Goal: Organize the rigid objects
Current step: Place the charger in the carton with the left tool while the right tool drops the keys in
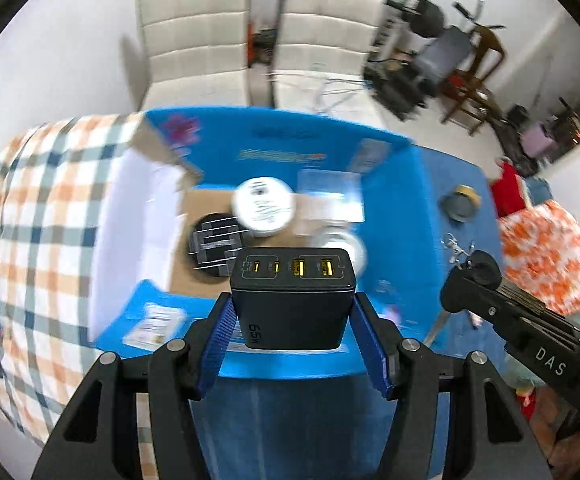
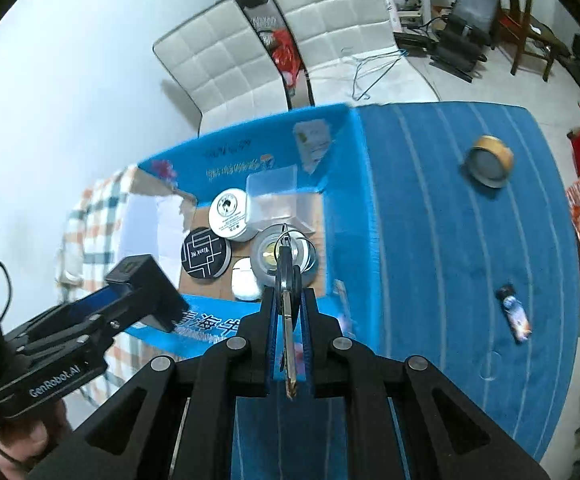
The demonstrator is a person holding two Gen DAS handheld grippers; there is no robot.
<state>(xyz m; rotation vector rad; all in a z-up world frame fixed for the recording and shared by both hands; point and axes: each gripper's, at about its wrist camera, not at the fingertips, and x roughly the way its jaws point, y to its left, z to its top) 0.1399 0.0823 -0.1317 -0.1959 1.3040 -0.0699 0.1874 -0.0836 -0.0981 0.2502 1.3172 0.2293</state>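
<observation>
Clamped between the blue pads of the left gripper [image 1: 292,312], a dark grey block-shaped multi-port charger [image 1: 293,294] stands with its port face turned forward and away from the camera. Ahead and below it sits the open blue cardboard box [image 1: 330,140] on the blue striped cloth-covered surface [image 2: 450,220]. The right gripper [image 2: 287,300] has its jaws closed on a silver key with a black head and ring [image 2: 287,276], long axis running straight along the fingers, ring end forward. From the right wrist view the key hangs over the near rim of the box, above a round silver tin [image 2: 281,258]; the charger sits at the box's near-left edge. Both loads look close to release, the key the better centred.
</observation>
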